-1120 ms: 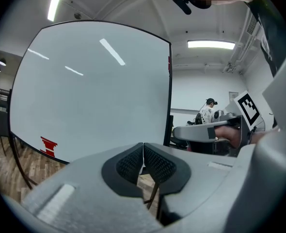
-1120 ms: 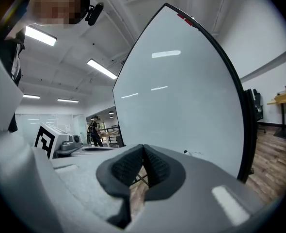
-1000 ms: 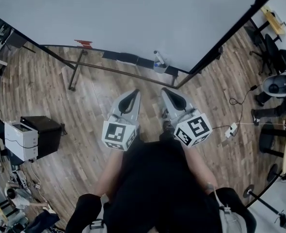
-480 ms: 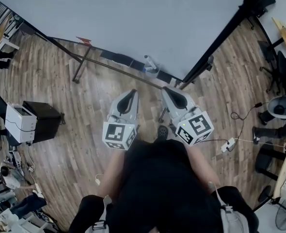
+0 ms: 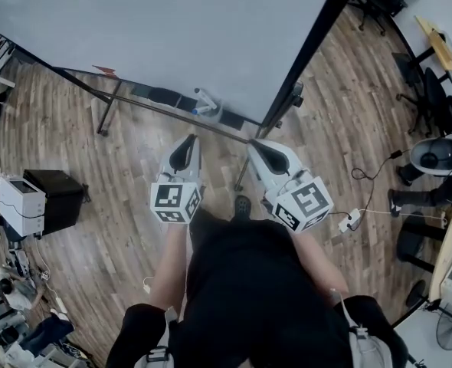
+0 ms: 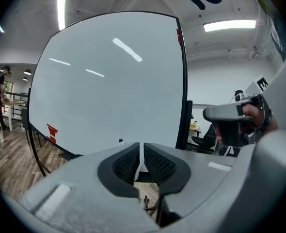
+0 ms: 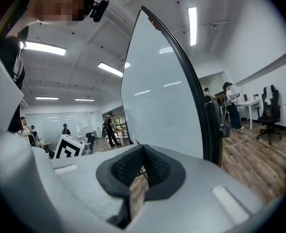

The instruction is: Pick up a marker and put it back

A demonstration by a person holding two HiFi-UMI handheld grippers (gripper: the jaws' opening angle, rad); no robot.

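Note:
A large whiteboard (image 5: 172, 29) on a black wheeled stand fills the top of the head view. On its ledge lies a small white and blue item (image 5: 203, 101); it is too small to tell whether it is a marker. The left gripper view shows it as a small dot (image 6: 120, 141) at the board's lower edge. My left gripper (image 5: 186, 141) is shut with nothing in it and points at the board's ledge. My right gripper (image 5: 253, 147) is beside it, also shut and empty. Both hang above the wooden floor, short of the board.
A red patch (image 5: 103, 70) sits near the board's lower left. The board's black side post (image 5: 302, 48) runs just right of the grippers. A black box and a white box (image 5: 34, 202) stand at the left. Office chairs (image 5: 433, 90) and floor cables (image 5: 364, 213) are on the right; people stand far off.
The view has swung so the board's right post now stands closer to the middle. Both grippers have shifted a little left and up towards the ledge, still shut.

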